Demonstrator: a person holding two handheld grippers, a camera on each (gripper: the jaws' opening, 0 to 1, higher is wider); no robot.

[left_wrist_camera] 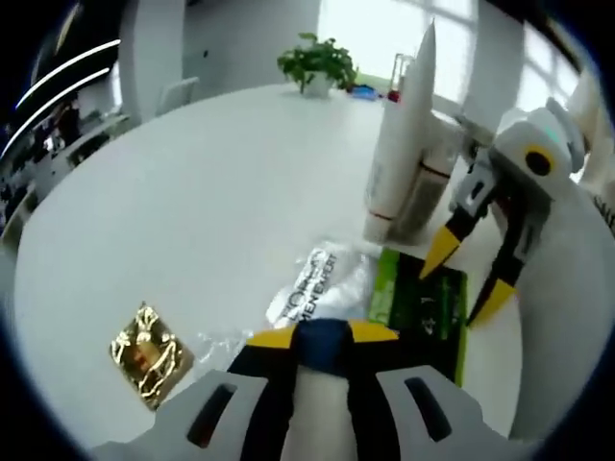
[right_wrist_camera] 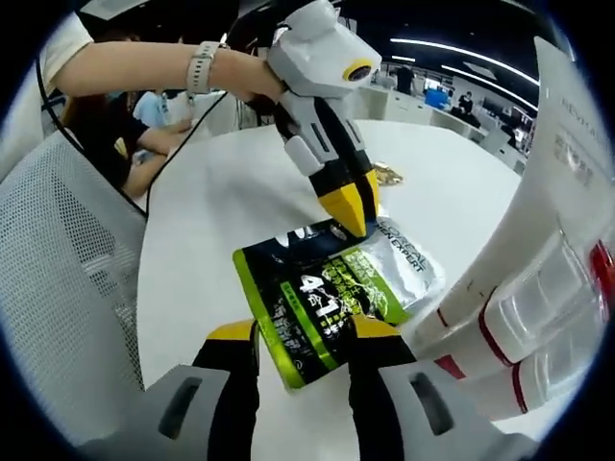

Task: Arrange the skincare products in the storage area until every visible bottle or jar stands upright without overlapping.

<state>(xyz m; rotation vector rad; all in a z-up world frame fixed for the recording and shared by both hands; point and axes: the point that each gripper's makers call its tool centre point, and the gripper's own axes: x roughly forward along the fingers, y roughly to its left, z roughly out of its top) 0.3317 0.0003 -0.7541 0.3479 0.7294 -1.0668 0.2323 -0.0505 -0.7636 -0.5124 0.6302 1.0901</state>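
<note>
A green and black sachet (right_wrist_camera: 317,307) lies flat on the white round table (left_wrist_camera: 192,192), partly on top of a silvery sachet (right_wrist_camera: 411,257) printed "MEN EXPERT". My left gripper (right_wrist_camera: 351,209) comes down on the green sachet's dark far edge, and in the left gripper view its jaws (left_wrist_camera: 324,334) look shut on that dark edge. My right gripper (right_wrist_camera: 303,331) is open, its jaws either side of the sachet's near end; the left gripper view has it (left_wrist_camera: 466,279) over the green sachet (left_wrist_camera: 423,303). Two white tubes (left_wrist_camera: 399,144) with red bands stand upright on their caps just beyond.
A small gold foil packet (left_wrist_camera: 149,351) lies apart on the table, also seen behind the left gripper as a gold packet (right_wrist_camera: 387,174). A potted plant (left_wrist_camera: 317,62) stands at the far edge. A person's arm with a watch (right_wrist_camera: 202,67) and a mesh chair (right_wrist_camera: 58,269) sit at the table's side.
</note>
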